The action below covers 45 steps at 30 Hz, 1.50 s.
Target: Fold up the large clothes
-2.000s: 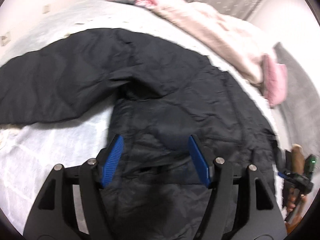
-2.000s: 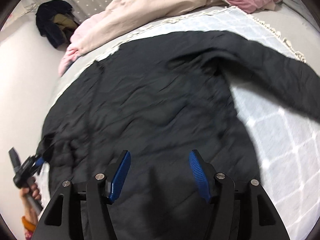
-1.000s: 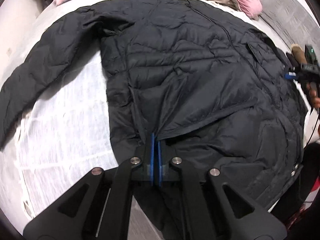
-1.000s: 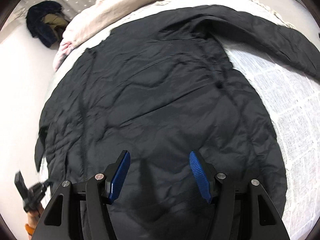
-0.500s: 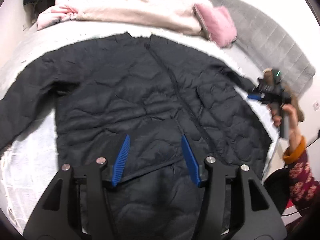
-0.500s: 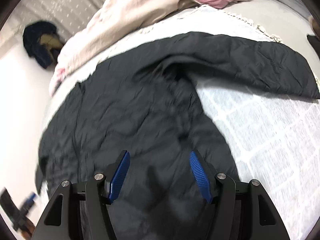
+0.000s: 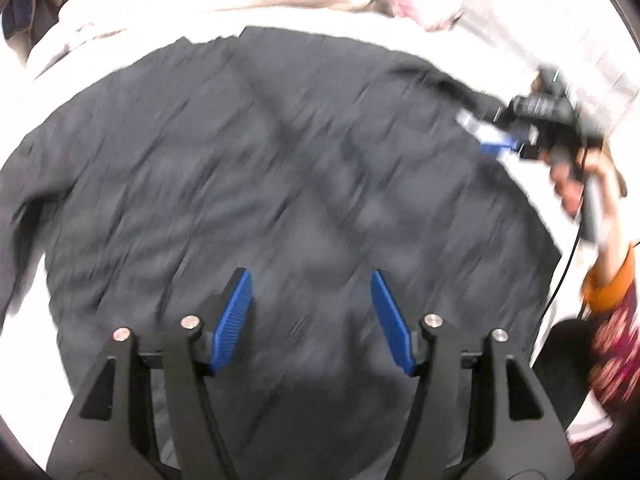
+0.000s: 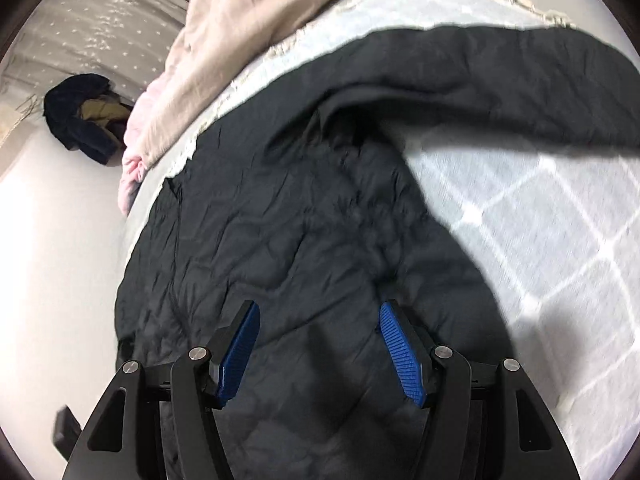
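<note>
A black quilted jacket [image 7: 280, 168] lies spread flat on a white bed, front up; the left wrist view is blurred. My left gripper [image 7: 310, 280] is open and empty above the jacket's lower part. The right gripper shows in the left wrist view [image 7: 492, 136] at the jacket's right edge, held by a hand. In the right wrist view the jacket [image 8: 304, 232] fills the middle, one sleeve [image 8: 500, 92] stretched out to the right. My right gripper [image 8: 318, 312] is open and empty above the jacket's body.
A white checked bedspread [image 8: 540, 240] lies under the jacket. A beige and pink blanket [image 8: 248, 40] is heaped at the head of the bed. A pile of dark clothes [image 8: 84, 116] lies on the floor at the left. The person's sleeve [image 7: 616, 320] is at the right.
The left gripper shut on the jacket's hem a second ago, then opened and let go; it has since moved over the jacket. The right gripper stayed open and shifted toward the sleeve side.
</note>
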Each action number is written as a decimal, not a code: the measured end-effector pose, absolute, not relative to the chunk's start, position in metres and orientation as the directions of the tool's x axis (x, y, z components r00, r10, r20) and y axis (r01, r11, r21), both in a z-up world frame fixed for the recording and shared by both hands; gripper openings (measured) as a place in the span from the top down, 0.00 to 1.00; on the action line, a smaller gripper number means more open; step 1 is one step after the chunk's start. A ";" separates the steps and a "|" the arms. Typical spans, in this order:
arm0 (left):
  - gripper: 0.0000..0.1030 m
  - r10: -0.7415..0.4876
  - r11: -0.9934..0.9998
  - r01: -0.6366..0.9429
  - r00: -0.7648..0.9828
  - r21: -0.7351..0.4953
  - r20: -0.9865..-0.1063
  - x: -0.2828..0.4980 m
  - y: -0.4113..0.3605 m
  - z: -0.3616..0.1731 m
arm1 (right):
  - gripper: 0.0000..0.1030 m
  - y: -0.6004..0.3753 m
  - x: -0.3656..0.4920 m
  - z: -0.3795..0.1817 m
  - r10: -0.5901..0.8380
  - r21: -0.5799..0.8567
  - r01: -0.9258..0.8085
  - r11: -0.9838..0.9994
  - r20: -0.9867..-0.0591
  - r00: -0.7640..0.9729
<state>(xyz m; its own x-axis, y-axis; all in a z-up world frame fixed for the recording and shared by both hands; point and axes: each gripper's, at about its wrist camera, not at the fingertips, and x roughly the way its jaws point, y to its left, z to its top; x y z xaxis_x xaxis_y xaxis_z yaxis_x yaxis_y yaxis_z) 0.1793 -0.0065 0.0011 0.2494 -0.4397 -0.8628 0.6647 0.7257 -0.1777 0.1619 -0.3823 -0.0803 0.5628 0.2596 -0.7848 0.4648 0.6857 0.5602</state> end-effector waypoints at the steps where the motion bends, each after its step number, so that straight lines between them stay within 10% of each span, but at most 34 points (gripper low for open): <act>1: 0.38 -0.454 0.721 0.668 0.258 -0.182 -0.853 0.184 -0.020 0.003 | 0.38 -0.379 0.162 -0.079 0.258 0.557 0.464 0.689 -0.786 0.562; 13: 0.39 -0.418 0.781 0.580 0.210 -0.232 -0.884 0.246 -0.130 -0.060 | 0.38 -0.375 0.148 -0.068 0.264 0.547 0.436 0.714 -0.788 0.557; 18: 0.90 -0.495 0.747 0.595 0.200 -0.296 -0.845 0.239 -0.132 -0.057 | 0.38 -0.387 0.142 -0.071 0.251 0.535 0.451 0.714 -0.798 0.548; 23: 0.95 -0.581 0.609 0.755 0.215 -0.245 -0.785 0.189 -0.135 -0.021 | 0.38 -0.408 0.127 -0.068 0.225 0.540 0.480 0.691 -0.792 0.568; 33: 0.95 -0.431 0.378 0.921 0.086 -0.094 -0.898 0.099 -0.127 -0.040 | 0.38 -0.424 0.107 -0.051 0.226 0.600 0.454 0.659 -0.734 0.641; 38: 0.42 -0.501 0.584 0.783 0.140 -0.214 -0.854 0.156 -0.104 -0.027 | 0.38 -0.414 0.113 -0.056 0.256 0.598 0.444 0.667 -0.744 0.618; 45: 0.42 -0.526 0.741 0.574 0.174 -0.348 -0.833 0.232 -0.112 -0.050 | 0.38 -0.398 0.123 -0.058 0.291 0.599 0.420 0.682 -0.749 0.595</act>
<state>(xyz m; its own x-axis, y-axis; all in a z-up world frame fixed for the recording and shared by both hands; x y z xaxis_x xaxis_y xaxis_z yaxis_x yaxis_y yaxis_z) 0.2315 -0.1122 -0.0501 0.1741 -0.5256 -0.8328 0.5740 0.7413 -0.3479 0.1230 -0.3979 -0.0579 0.5952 0.2915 -0.7488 0.4198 0.6818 0.5991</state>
